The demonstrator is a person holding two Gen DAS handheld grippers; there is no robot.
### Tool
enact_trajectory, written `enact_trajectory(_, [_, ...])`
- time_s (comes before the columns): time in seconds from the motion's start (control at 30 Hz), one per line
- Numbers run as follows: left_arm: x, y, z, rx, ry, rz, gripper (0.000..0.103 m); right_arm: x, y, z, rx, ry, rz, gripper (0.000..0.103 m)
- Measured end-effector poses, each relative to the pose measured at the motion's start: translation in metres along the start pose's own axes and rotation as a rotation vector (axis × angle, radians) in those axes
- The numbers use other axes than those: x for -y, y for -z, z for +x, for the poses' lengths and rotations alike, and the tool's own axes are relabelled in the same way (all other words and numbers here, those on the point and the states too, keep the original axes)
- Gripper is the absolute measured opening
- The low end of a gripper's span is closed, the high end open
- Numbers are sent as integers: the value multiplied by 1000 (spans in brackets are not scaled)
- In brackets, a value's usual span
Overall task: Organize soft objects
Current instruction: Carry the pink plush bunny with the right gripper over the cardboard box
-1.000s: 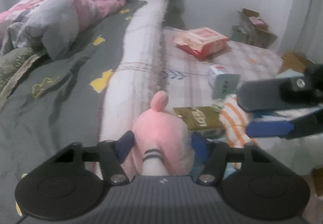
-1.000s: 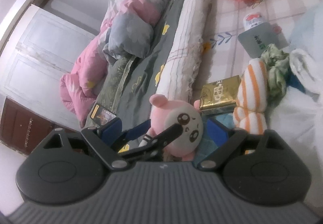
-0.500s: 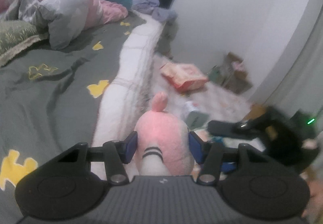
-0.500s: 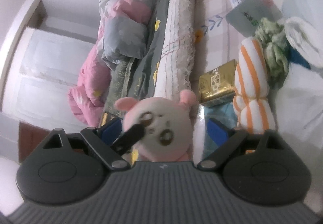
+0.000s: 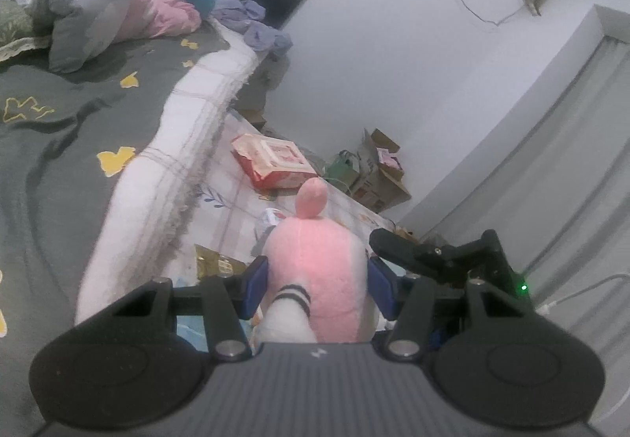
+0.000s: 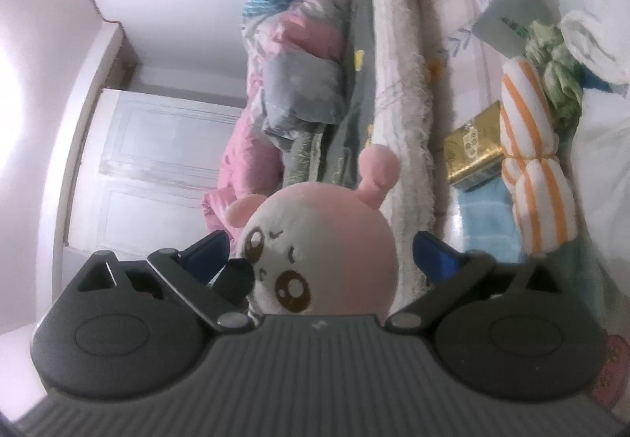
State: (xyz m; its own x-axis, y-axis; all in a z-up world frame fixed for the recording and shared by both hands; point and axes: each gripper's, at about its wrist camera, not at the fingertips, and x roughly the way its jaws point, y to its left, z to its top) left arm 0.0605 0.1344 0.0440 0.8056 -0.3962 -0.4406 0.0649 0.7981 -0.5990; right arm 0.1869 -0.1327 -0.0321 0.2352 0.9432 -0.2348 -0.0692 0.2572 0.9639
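Note:
A pink and white plush toy (image 5: 319,271) with a round face sits between the blue pads of my left gripper (image 5: 318,281), which is shut on its body and holds it up in the air. In the right wrist view the toy's face (image 6: 315,256) fills the space between the spread fingers of my right gripper (image 6: 321,252), which is open and touches nothing. The right gripper also shows in the left wrist view (image 5: 433,256), just right of the toy. An orange-striped soft roll (image 6: 531,165) and a green cloth (image 6: 555,55) lie on the checked mat below.
A bed with a grey sheet (image 5: 59,145) and bunched quilts (image 5: 118,4) is on the left. A gold box (image 6: 472,149), a red-white packet (image 5: 271,161) and a grey box (image 6: 512,19) lie on the mat. Cardboard boxes (image 5: 378,177) stand by the wall.
My left gripper has lifted the plush toy up off the mat and tilted upward. The toy has come closer to the right gripper, whose fingers stay open.

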Motion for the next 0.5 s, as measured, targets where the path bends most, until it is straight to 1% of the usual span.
enact_trajectory(0.07, [7, 1, 1, 0, 6, 18, 56, -6, 2, -7, 10, 0, -23, 92])
enact_trajectory(0.23, [22, 3, 6, -17, 51, 44, 57, -15, 3, -34, 50, 22, -58, 89])
enact_trajectory(0.33, [33, 6, 14, -35, 79, 59, 58, -19, 1, -53, 72, 43, -79, 87])
enact_trajectory(0.43, [48, 11, 23, -52, 106, 85, 59, -21, -2, -73, 99, 75, -98, 82])
enact_trajectory(0.5, [58, 14, 31, -65, 124, 96, 59, -21, -3, -91, 111, 89, -103, 81])
